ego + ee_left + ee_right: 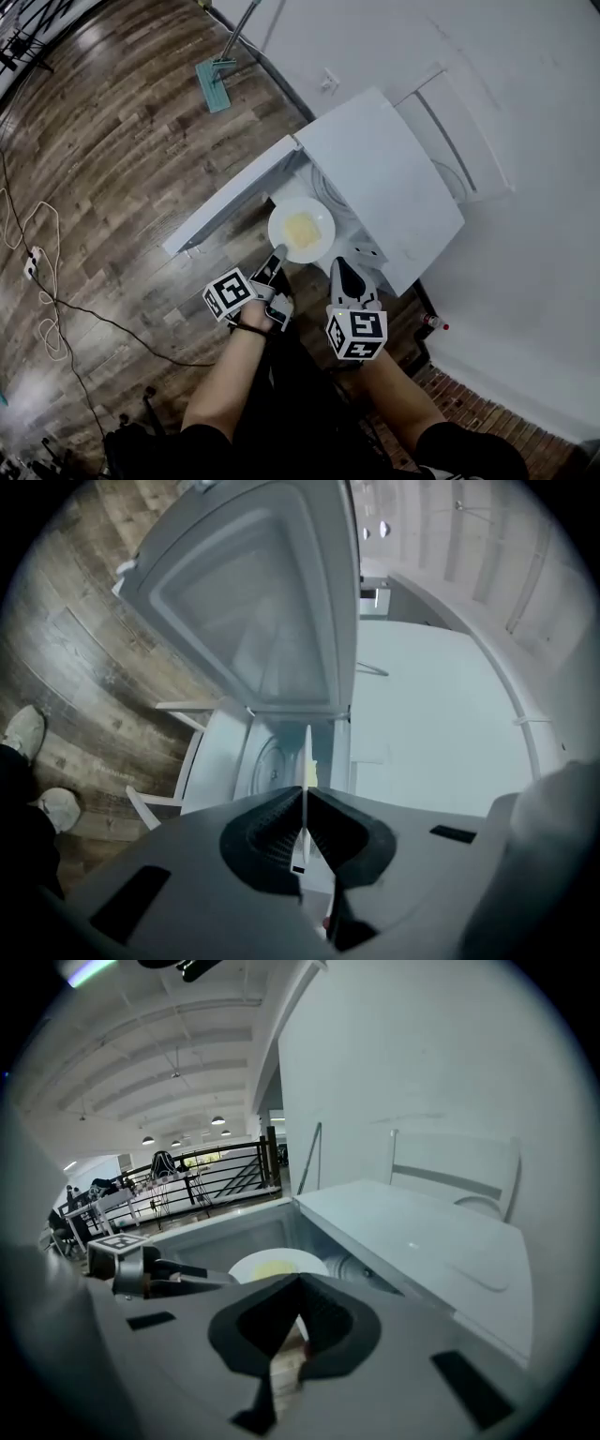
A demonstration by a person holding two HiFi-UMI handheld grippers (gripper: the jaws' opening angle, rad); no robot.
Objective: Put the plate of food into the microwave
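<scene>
The white plate point(281, 217) with its yellow food point(302, 230) sits level at the open mouth of the white microwave point(384, 169). The door point(234, 202) is swung out to the left over the wood floor point(122, 141). How far the plate reaches into the cavity I cannot tell.

The left tool point(277, 253) has the plate by its near rim. In the left gripper view the plate point(307, 752) shows edge-on as a thin white line, and the 2 jaws of the left tool point(305, 794) are clamped narrowly on it. The microwave's cavity and open door point(253, 602) lie beyond.

The right tool point(342, 267) is just beside the plate's near-right rim, in front of the microwave body. In its own view the right tool point(300, 1283) has its jaws drawn together with nothing clamped between them. The plate point(246, 1265) and food point(277, 1267) lie just past its tips, slightly left. Whether the tips touch the rim I cannot tell.
</scene>
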